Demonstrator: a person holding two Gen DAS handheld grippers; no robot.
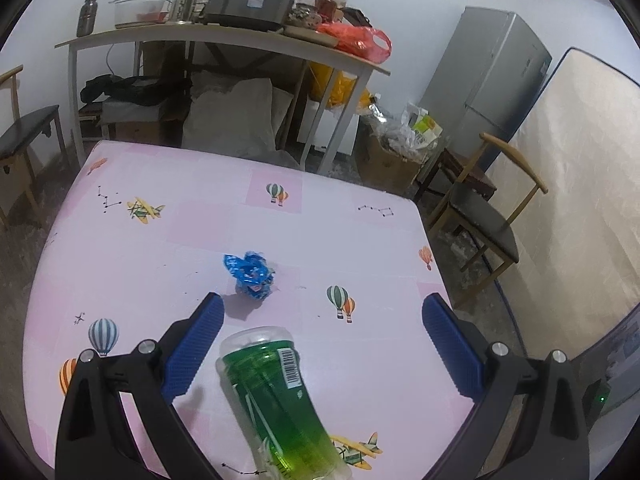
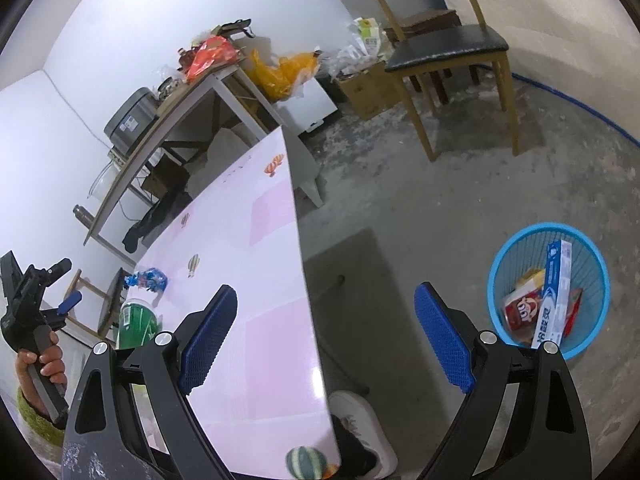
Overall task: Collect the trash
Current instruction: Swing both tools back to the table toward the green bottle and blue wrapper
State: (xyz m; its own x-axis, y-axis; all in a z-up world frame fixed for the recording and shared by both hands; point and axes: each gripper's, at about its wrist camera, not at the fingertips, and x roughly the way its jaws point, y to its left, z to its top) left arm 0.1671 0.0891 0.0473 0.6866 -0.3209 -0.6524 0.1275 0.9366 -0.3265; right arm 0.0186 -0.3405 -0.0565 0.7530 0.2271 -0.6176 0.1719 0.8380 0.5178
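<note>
Your left hand-held gripper (image 1: 320, 312) hangs wide open and empty over the green bottle (image 1: 276, 400) lying on the desk (image 1: 120, 264), crumpled blue wrapper (image 1: 250, 274) just beyond; looks light, slick, crushable, so pinch its labelled midsection; your right hand-held gripper (image 2: 326, 304) gapes empty too.

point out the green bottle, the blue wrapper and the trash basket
green bottle (image 1: 276, 396), left wrist view, on its label
blue wrapper (image 1: 250, 274), left wrist view, on the crumpled middle
trash basket (image 2: 505, 261), right wrist view, on its blue rim

Green bottle (image 1: 276, 404) neck cut off by btm edge.
</note>
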